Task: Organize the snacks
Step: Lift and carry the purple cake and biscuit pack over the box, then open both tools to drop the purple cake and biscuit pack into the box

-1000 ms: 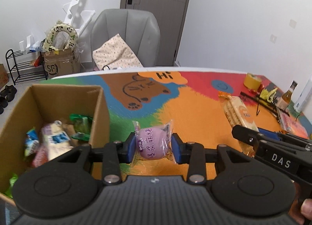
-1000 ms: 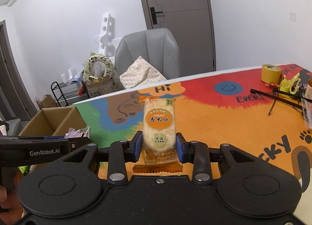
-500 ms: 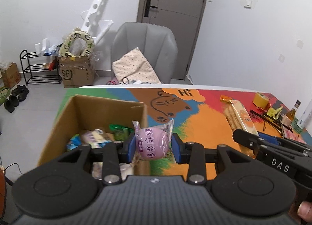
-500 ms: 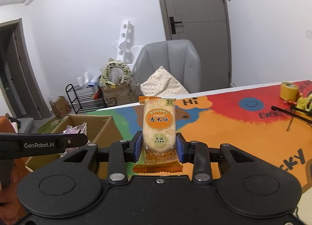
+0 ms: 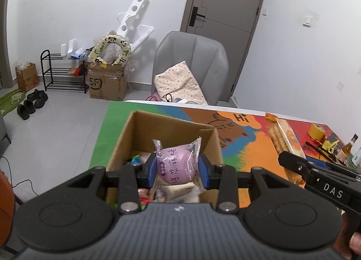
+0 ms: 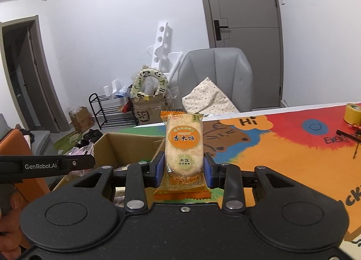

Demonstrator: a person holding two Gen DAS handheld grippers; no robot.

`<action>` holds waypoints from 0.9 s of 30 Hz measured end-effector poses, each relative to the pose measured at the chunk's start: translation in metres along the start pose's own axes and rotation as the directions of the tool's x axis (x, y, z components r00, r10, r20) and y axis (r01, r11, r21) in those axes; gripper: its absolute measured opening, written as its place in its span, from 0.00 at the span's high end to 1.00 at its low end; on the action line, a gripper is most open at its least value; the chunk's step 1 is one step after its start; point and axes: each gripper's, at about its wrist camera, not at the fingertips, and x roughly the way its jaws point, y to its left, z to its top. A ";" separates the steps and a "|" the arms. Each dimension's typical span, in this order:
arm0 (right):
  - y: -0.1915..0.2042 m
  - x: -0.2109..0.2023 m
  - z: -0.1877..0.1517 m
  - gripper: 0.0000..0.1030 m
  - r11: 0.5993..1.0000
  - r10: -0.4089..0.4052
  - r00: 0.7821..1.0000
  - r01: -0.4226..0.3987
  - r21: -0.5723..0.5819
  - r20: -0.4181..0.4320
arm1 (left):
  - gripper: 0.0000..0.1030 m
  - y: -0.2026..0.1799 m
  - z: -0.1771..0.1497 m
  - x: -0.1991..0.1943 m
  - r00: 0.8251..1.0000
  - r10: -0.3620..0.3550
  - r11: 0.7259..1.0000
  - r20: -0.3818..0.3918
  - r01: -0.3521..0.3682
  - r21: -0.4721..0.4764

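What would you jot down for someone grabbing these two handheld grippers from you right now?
Left gripper: shut on the purple mochi packet, held over the open cardboard box.
Right gripper: shut on the orange rice cracker packet, upright between the fingers, beside the box's right wall and not yet over the opening.
Box: at the table's left end on the colourful mat, with several snacks already inside.
Done: both packets picked up and brought to the box.
Left: release the mochi into the box, then bring the cracker over and drop it in. No other loose snacks are visible on the mat.
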 end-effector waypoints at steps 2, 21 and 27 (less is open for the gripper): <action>0.006 0.003 0.001 0.68 1.000 0.006 1.000 -0.006 -0.005 -0.003 | 0.64 0.008 -0.001 0.003 1.000 0.002 1.000 -0.006 -0.002 -0.011; 0.050 0.052 0.013 0.67 0.996 0.079 0.996 -0.080 -0.024 -0.050 | 0.41 0.055 0.000 0.010 1.000 -0.011 0.995 -0.001 0.011 -0.099; 0.055 0.058 0.013 0.43 0.995 0.094 0.994 -0.096 -0.030 -0.062 | 0.28 0.056 0.001 0.011 1.000 -0.015 0.995 -0.008 0.014 -0.103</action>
